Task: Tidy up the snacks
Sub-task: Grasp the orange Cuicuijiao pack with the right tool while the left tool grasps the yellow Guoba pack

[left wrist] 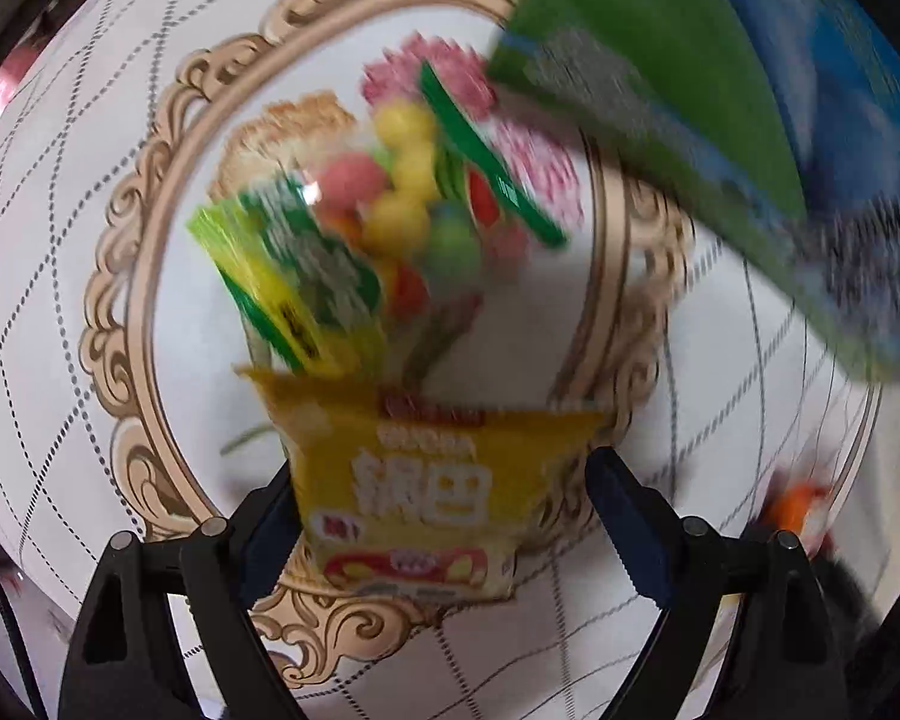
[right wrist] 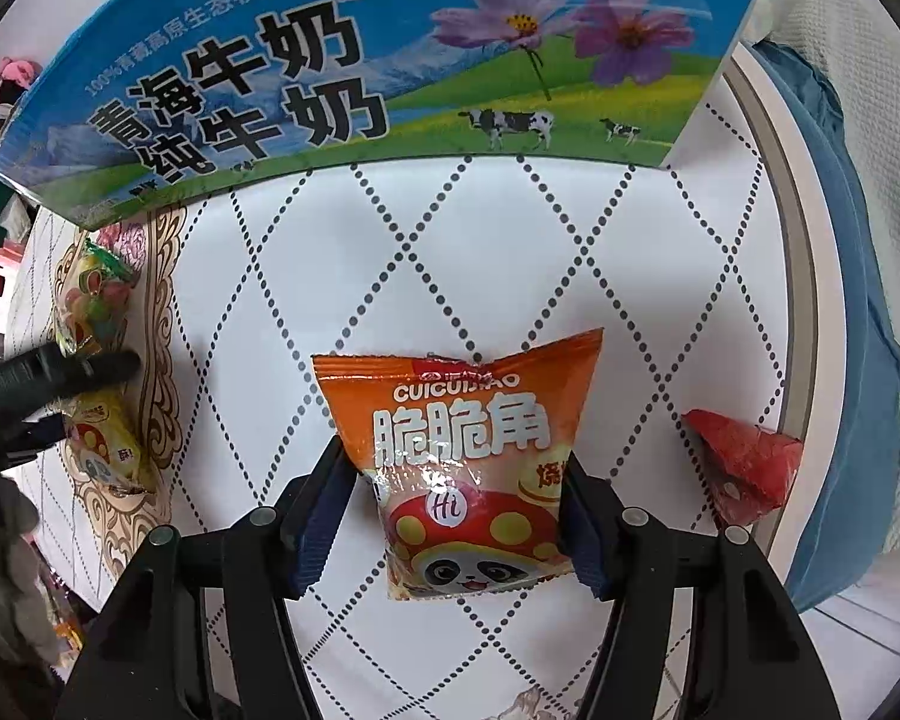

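Close up in the right wrist view, the right gripper [right wrist: 459, 516] has its blue pads pressed on both sides of an orange snack bag [right wrist: 456, 468], so it is gripping that bag. The bag says "CUICUIJIAO" with big white Chinese letters under it, a small "Hi", and a panda face wearing a red spotted cap. It lies on a white tablecloth [right wrist: 510, 252] with dotted diamond lines. Just off to the right sits a red packet [right wrist: 744, 468], near the table edge, with blue cloth [right wrist: 840, 300] hanging past it. Farther back stands a big milk carton box [right wrist: 390, 72] with black Chinese writing, purple flowers and little cows on green grass. In the left wrist view, the left gripper [left wrist: 438, 516] has its jaws wide apart around a yellow snack bag [left wrist: 426, 486]; the left pad seems to be at the bag's edge, but the right pad is clear of it, so it is not squeezing. That view is blurry, so I can only make out big white letters on it. Behind the yellow bag lies a clear candy bag [left wrist: 402, 216] full of round, bright sweets, inside a gold frame pattern [left wrist: 150, 276] on the cloth. The green side of the box blocks the top right corner.
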